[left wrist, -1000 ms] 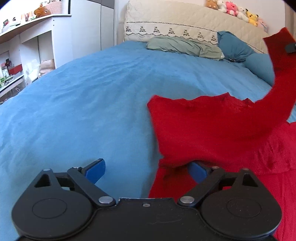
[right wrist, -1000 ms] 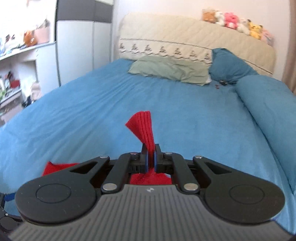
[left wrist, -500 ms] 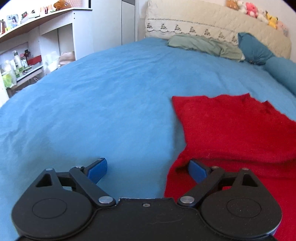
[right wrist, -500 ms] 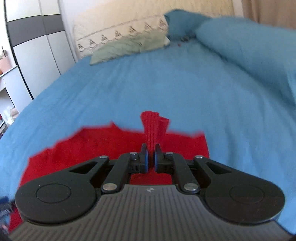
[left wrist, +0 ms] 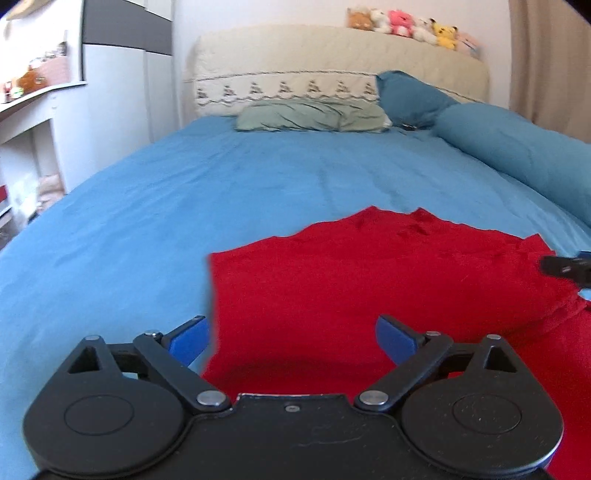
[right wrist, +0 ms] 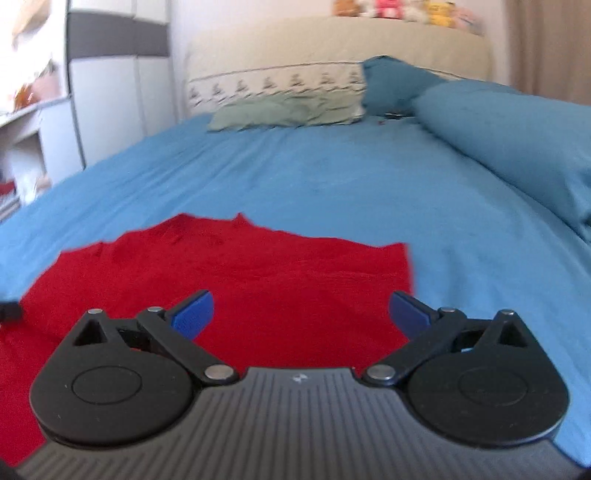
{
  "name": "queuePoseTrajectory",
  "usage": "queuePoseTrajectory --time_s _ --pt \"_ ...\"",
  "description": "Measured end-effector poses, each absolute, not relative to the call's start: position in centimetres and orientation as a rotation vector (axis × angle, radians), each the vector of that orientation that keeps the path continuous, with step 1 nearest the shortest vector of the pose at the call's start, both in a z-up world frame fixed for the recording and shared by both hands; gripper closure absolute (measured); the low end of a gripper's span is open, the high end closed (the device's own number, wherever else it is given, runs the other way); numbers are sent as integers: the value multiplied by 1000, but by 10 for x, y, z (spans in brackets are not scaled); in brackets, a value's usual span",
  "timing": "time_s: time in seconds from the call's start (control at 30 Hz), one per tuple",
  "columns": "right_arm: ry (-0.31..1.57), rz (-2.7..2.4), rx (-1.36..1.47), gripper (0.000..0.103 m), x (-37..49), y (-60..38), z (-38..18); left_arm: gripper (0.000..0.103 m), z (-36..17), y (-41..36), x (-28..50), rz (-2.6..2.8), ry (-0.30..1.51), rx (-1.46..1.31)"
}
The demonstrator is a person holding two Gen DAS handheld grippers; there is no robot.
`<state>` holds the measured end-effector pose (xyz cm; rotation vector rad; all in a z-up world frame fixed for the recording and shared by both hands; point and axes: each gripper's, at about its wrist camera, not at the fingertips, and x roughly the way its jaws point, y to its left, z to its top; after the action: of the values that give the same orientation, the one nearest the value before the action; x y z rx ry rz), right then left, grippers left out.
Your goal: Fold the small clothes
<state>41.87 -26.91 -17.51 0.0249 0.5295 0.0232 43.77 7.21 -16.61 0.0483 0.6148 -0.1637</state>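
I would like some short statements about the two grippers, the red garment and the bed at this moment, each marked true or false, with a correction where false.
1. The right gripper is shut on the red garment. False: its jaws are spread wide and hold nothing.
2. The left gripper is open. True.
3. The red garment lies on a blue bedsheet. True.
4. A green pillow rests on top of the garment. False: it lies far off, by the headboard.
5. Plush toys sit along the top of the headboard. True.
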Motion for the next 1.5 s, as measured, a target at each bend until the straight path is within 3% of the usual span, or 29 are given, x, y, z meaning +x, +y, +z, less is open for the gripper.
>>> queuePoseTrajectory --time_s 0.17,0.27,0.47,0.9,1.07,1.27,1.33,1.5 --pt "629 -15 -74 0 468 -261 -204 4 -193 67 463 -169 712 30" --pt "639 -9 41 0 475 -287 -217 3 -203 70 458 -180 689 67" --pt "661 -65 -10 0 458 -299 -193 3 -183 70 444 -112 654 142" --pt "433 -114 -64 0 237 -320 -46 0 -40 108 259 -88 504 99" --pt "489 -35 5 0 159 -320 -35 0 -36 119 198 -121 553 16" --pt "602 28 51 0 94 -312 -65 1 -75 135 150 -127 666 -67" --pt "643 31 85 0 83 -315 -82 4 -96 141 138 -119 711 -96" --pt "742 -22 161 0 74 -323 -131 29 -139 152 127 -113 835 -184"
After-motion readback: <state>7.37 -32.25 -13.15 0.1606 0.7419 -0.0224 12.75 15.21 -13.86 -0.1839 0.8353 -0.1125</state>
